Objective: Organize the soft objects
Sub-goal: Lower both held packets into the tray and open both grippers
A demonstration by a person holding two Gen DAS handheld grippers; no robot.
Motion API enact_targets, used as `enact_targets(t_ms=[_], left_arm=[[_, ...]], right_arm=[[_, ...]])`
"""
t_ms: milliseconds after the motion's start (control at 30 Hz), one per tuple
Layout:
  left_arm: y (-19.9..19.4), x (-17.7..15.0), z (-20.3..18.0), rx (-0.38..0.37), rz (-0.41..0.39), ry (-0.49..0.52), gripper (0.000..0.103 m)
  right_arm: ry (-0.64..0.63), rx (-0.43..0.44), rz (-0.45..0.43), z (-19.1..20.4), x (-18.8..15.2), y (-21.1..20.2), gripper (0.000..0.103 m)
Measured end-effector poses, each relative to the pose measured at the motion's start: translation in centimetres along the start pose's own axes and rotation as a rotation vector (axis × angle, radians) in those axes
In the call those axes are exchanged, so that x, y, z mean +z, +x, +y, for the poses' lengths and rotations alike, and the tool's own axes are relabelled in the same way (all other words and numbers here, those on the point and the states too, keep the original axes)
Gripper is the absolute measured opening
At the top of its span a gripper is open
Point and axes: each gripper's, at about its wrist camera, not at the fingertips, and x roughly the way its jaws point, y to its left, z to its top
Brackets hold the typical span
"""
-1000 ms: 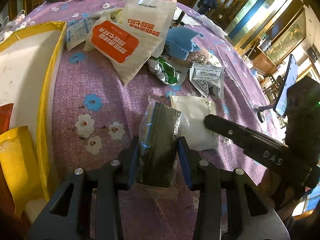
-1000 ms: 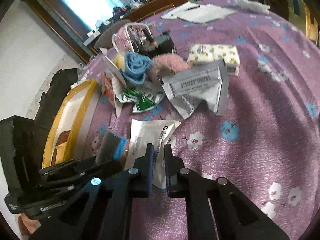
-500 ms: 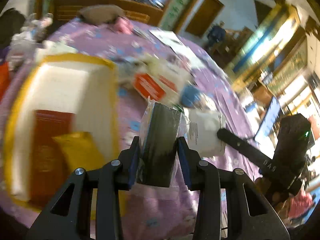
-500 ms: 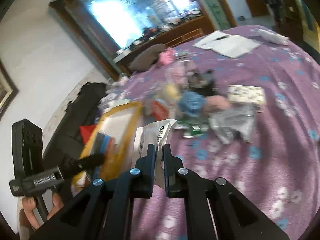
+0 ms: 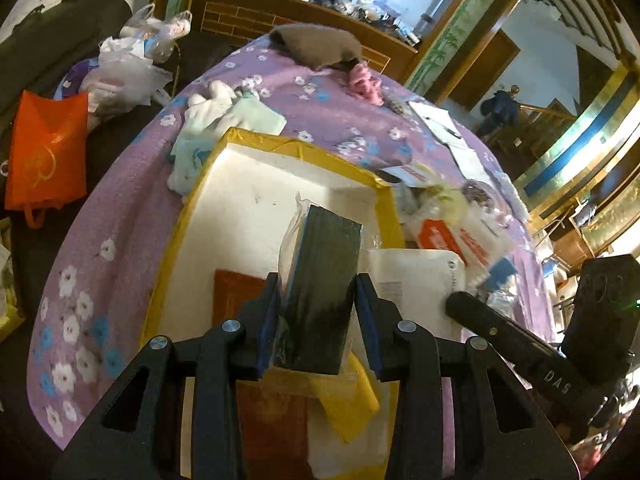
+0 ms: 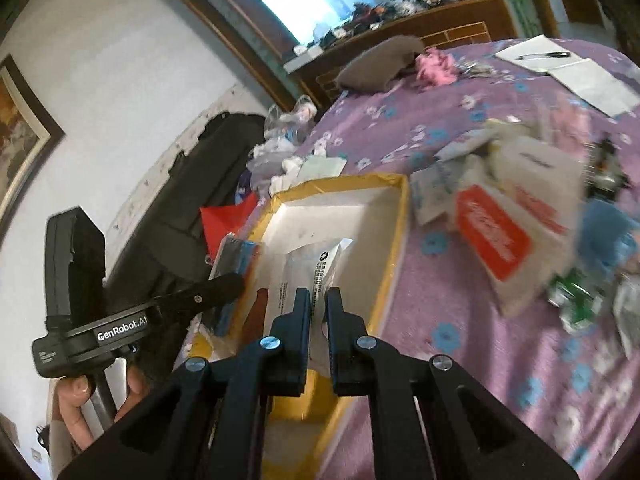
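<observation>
My left gripper (image 5: 316, 292) is shut on a dark packet in clear wrap (image 5: 324, 264) and holds it above the yellow-rimmed white box (image 5: 248, 184). My right gripper (image 6: 318, 300) is shut on a white pouch with printed text (image 6: 316, 268), also over the box (image 6: 384, 216). The white pouch shows to the right in the left wrist view (image 5: 416, 276). The dark packet shows at the left in the right wrist view (image 6: 236, 256). A red packet (image 5: 236, 292) and a yellow packet (image 5: 352, 408) lie in the box.
A pile of pouches with an orange-labelled bag (image 6: 496, 236), a blue plush (image 6: 608, 232) and green wrapper (image 6: 572, 296) lies right of the box. White and mint cloths (image 5: 224, 116), a pink item (image 5: 364, 84) and a grey cushion (image 5: 316, 44) sit farther back on the purple floral cloth.
Both grippers lifted their packets off the purple cloth and swung left, from over the pile to above the yellow-rimmed box. Both stayed shut.
</observation>
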Motion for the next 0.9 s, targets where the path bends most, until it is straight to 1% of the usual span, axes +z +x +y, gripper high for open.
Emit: enact_targets(t_ms=[67, 167, 400, 500, 633, 733, 767, 833, 900], left_arm=[[1.1, 0.6, 0.4, 0.013, 0.005, 0.009, 0.037], [2.3, 1.0, 0.8, 0.039, 0.024, 0.013, 0.037], [4.5, 1.2, 1.8, 0.087, 0.056, 0.014, 0.037], [4.9, 1.5, 2.3, 0.076, 0.063, -0.004, 0.037], [5.1, 1.7, 2.9, 0.028, 0.071, -0.043, 0.037], [5.3, 1.8, 3.1, 0.018, 0.095, -0.053, 0.039], [5.4, 1.8, 3.1, 0.013, 0.1, -0.055, 0.039], [5.4, 2.1, 3.1, 0.022, 0.101, -0.05, 0.039], [5.0, 2.2, 3.0, 0.047, 0.087, -0.035, 0.039]], right_arm=[[-0.025, -0.024, 0.011, 0.6, 0.5, 1.7, 0.005], [-0.041, -0.044, 0.034, 0.7, 0.1, 3.1, 0.006], [-0.077, -0.081, 0.053, 0.6, -0.5, 4.8, 0.007], [-0.08, -0.071, 0.058, 0.5, -0.7, 5.0, 0.01], [-0.065, -0.047, 0.056, 0.2, -0.6, 4.9, 0.01], [-0.065, -0.046, 0.053, 0.2, -0.6, 5.0, 0.014], [-0.064, -0.04, 0.06, 0.2, -0.6, 5.1, 0.016], [-0.052, -0.02, 0.056, 0.2, -0.6, 4.9, 0.025], [-0.065, 0.005, 0.041, 0.5, -0.6, 4.4, 0.049]])
